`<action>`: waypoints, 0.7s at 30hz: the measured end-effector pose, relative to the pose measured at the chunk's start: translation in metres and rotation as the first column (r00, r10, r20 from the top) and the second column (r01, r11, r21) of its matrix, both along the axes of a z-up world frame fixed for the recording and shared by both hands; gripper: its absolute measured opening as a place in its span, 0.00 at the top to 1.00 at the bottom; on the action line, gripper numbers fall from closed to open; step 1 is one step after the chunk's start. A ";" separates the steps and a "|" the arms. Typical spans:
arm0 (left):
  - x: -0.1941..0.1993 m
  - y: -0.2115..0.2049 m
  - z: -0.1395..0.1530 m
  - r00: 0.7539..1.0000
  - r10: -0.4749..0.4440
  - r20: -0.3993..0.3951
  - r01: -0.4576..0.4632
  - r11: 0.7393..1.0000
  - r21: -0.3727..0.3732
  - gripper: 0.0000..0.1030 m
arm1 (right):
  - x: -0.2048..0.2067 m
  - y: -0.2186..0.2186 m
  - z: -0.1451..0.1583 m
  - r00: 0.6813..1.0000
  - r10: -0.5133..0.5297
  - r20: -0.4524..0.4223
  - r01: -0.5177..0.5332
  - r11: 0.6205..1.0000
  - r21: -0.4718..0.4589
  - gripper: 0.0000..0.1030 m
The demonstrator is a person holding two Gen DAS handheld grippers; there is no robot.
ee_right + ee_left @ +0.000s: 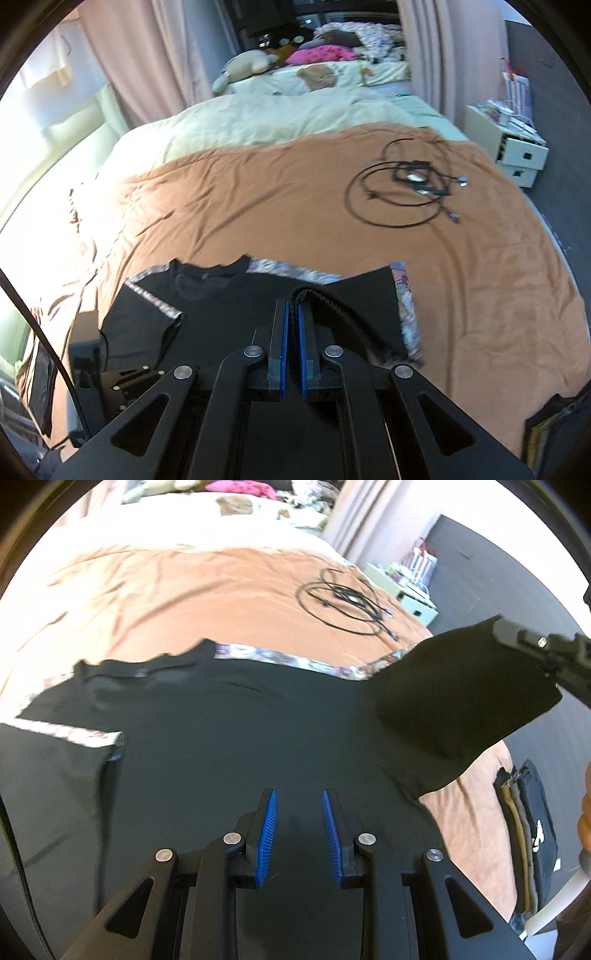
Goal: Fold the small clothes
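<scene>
your right gripper point(292, 314) pinched the black shirt point(221, 738) hem (left gripper point(299, 834) part-open, empty); that thin bite could slip.

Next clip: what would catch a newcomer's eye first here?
A black shirt spread on the orange bedspread, one sleeve lifted to the side, its hem pinched in the shut right gripper. The left gripper hangs part-open over the shirt's middle. Farther up the bed lies a coil of black cable.

Wide bare orange bedspread point(258, 206) lies open beyond the black T-shirt point(221, 295); a coiled black cable point(395, 192) blocks its far right, stacked folded clothes point(524, 834) the near right
</scene>
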State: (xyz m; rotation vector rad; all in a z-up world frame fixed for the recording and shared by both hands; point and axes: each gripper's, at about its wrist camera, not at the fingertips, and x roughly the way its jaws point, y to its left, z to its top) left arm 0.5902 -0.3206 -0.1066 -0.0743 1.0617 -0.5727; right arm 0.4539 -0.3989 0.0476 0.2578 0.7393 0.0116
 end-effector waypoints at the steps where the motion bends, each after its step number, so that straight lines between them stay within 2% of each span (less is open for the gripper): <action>1: -0.001 0.008 0.002 1.000 0.010 0.001 -0.010 1.000 0.004 0.73 | 0.003 0.005 -0.003 1.000 0.013 -0.005 -0.013 1.000 0.002 0.99; 9: -0.007 0.064 0.010 0.997 0.075 0.010 -0.075 0.996 0.042 0.73 | 0.036 0.052 -0.033 0.992 0.113 -0.064 -0.113 0.994 0.009 0.99; 17: -0.009 0.097 0.007 0.992 0.125 0.000 -0.125 0.988 0.088 0.73 | 0.066 0.101 -0.077 0.963 0.229 -0.140 -0.226 0.973 0.038 0.98; 18: -0.007 0.100 0.005 0.991 0.137 -0.007 -0.135 0.986 0.098 0.71 | 0.067 0.103 -0.081 0.957 0.252 -0.141 -0.248 0.968 0.046 0.98; 20: -0.005 0.105 0.002 0.987 0.159 -0.015 -0.157 0.982 0.103 0.56 | 0.068 0.104 -0.085 0.952 0.276 -0.135 -0.268 0.960 0.080 0.96; 21: -0.004 0.106 0.002 0.986 0.166 -0.014 -0.164 0.982 0.096 0.52 | 0.067 0.100 -0.087 0.953 0.276 -0.126 -0.265 0.959 0.097 0.95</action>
